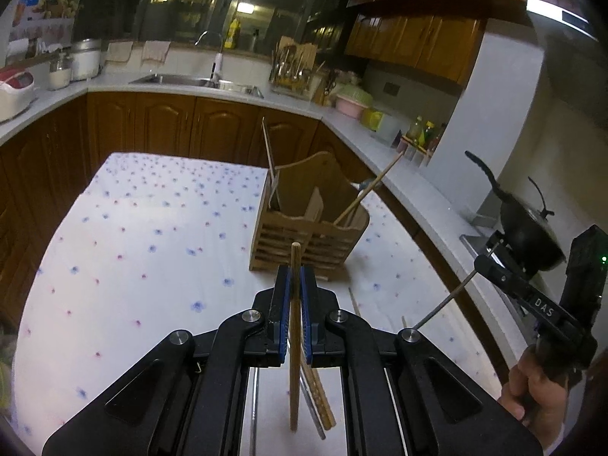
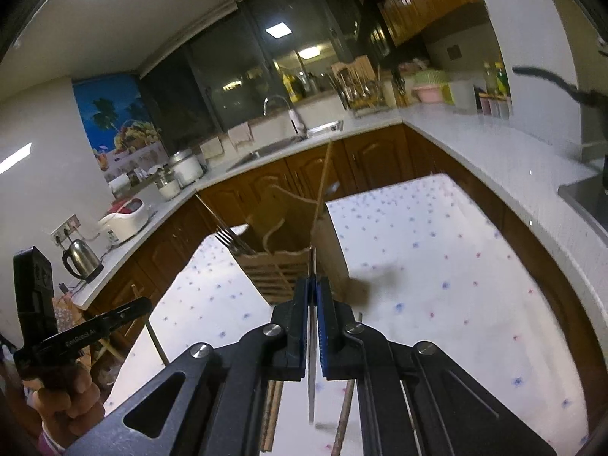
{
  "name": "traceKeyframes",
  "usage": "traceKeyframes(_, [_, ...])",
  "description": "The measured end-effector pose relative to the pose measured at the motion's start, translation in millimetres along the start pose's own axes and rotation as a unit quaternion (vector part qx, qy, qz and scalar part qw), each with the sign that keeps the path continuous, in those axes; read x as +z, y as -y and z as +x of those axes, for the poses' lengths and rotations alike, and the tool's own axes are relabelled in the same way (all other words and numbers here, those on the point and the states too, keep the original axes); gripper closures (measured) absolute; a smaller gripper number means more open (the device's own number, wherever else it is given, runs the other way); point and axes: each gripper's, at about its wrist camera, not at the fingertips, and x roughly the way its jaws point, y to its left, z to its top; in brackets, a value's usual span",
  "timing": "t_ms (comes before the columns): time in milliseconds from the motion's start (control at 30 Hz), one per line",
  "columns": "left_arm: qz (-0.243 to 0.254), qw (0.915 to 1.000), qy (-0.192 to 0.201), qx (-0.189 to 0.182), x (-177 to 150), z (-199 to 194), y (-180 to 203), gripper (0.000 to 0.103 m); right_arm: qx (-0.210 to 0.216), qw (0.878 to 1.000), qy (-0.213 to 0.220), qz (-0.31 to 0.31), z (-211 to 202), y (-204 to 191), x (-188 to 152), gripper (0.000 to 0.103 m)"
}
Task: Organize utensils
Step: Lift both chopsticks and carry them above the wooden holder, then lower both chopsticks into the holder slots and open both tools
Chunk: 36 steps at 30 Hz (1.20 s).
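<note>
A wooden utensil holder (image 1: 309, 228) stands on the flower-print tablecloth (image 1: 152, 247), with chopsticks leaning in it. My left gripper (image 1: 295, 277) is shut on a wooden chopstick (image 1: 294, 342) held upright just short of the holder. My right gripper (image 2: 313, 288) is shut on a thin metal utensil (image 2: 311, 380) held close to the holder (image 2: 288, 266), where forks (image 2: 231, 241) stand. The right gripper also shows in the left wrist view (image 1: 490, 254) with the metal rod (image 1: 444, 304). More chopsticks (image 1: 323, 402) lie on the cloth under the left gripper.
A white counter (image 1: 418, 190) wraps around the table with a sink (image 1: 197, 81), a dish rack (image 1: 294, 72), a rice cooker (image 1: 13, 93) and a black wok (image 1: 528, 228). A kettle (image 2: 81, 258) stands at the left. Loose chopsticks (image 2: 342, 418) lie near the front edge.
</note>
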Motion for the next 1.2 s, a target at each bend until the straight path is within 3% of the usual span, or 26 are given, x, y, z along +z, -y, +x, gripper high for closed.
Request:
traceKeyframes(700, [0.005,0.999,0.045,0.004,31,-8,6,0.099,0.006,1.0,0.024,-0.008,0,-5,21,0.099])
traceKeyframes(1000, [0.0,0.9918,0.128,0.003,102,-11,16,0.099,0.006,0.996,0.083,-0.016,6,-12,73,0.099])
traceKeyframes(1200, [-0.024,0.9841,0.175,0.02,147,12,9,0.099,0.001,0.992,0.124,-0.016,22,-15,115,0.099])
